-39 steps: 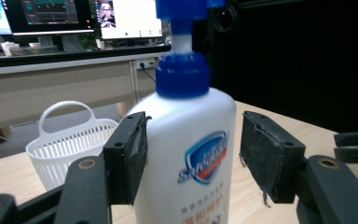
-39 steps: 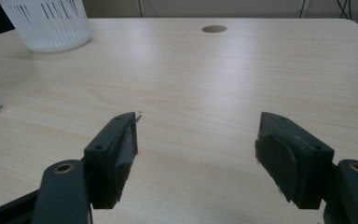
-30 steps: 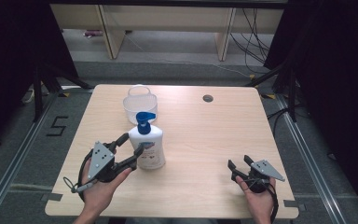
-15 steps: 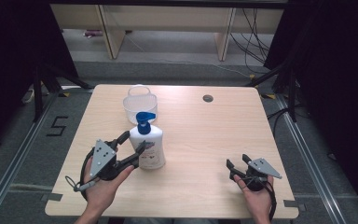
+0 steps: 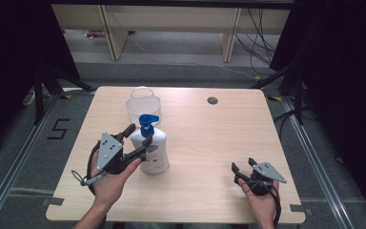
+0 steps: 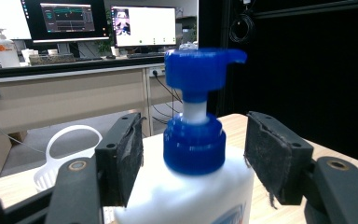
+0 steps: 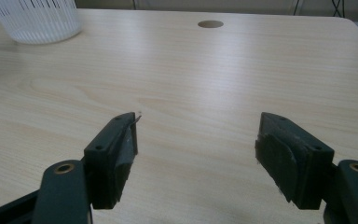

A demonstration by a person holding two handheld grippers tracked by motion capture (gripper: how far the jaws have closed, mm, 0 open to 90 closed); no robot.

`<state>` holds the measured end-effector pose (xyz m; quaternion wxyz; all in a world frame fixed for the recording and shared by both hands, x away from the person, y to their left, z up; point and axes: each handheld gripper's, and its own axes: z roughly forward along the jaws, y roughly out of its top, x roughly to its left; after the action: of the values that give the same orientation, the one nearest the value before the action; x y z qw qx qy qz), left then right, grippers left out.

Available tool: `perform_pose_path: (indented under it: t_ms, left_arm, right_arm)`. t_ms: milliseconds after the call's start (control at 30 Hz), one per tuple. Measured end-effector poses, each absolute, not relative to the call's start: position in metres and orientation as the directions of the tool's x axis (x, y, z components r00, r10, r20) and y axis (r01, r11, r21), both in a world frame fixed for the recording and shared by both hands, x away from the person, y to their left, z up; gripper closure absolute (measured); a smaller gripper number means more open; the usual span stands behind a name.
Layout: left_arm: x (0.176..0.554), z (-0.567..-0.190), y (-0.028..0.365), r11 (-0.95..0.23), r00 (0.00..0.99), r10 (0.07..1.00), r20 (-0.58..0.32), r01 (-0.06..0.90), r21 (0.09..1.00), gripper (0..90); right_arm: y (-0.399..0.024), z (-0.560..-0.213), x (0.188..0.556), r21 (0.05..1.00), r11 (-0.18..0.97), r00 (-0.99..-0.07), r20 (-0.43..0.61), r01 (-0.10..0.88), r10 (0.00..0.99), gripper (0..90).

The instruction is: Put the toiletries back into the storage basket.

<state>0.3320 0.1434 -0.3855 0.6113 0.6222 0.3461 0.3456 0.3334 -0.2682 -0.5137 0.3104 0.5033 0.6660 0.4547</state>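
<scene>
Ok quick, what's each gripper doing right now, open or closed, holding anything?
Left gripper: open, jaws either side of the pump bottle, not clamped.
Right gripper: open, holding nothing.

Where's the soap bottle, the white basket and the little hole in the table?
Soap bottle [image 5: 154, 151], high view, on its white body.
White basket [image 5: 143, 105], high view, on its near wall.
Little hole [image 5: 212, 100], high view, at its middle, far side of the table.
</scene>
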Motion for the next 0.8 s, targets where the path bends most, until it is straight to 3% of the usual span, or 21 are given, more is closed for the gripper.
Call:
perform_pose_path:
  t_ms: [233,600,800]
  left_arm:
    - [0.342,-0.372,0.133,-0.032,0.498,0.866,0.028,0.0,0.999,38.8]
    - [0.353,-0.364,0.126,-0.051,0.496,0.868,0.038,0.014,0.999,46.7]
    - [0.356,-0.361,0.122,-0.063,0.49,0.871,0.041,0.028,0.998,53.1]
  right_arm:
    - [-0.268,-0.514,0.334,0.914,0.031,-0.31,0.105,0.404,0.945,29.9]
    - [-0.27,-0.513,0.333,0.915,0.078,-0.318,0.056,0.395,0.947,30.1]
    - [-0.268,-0.514,0.334,0.917,0.048,-0.316,0.087,0.395,0.945,30.0]
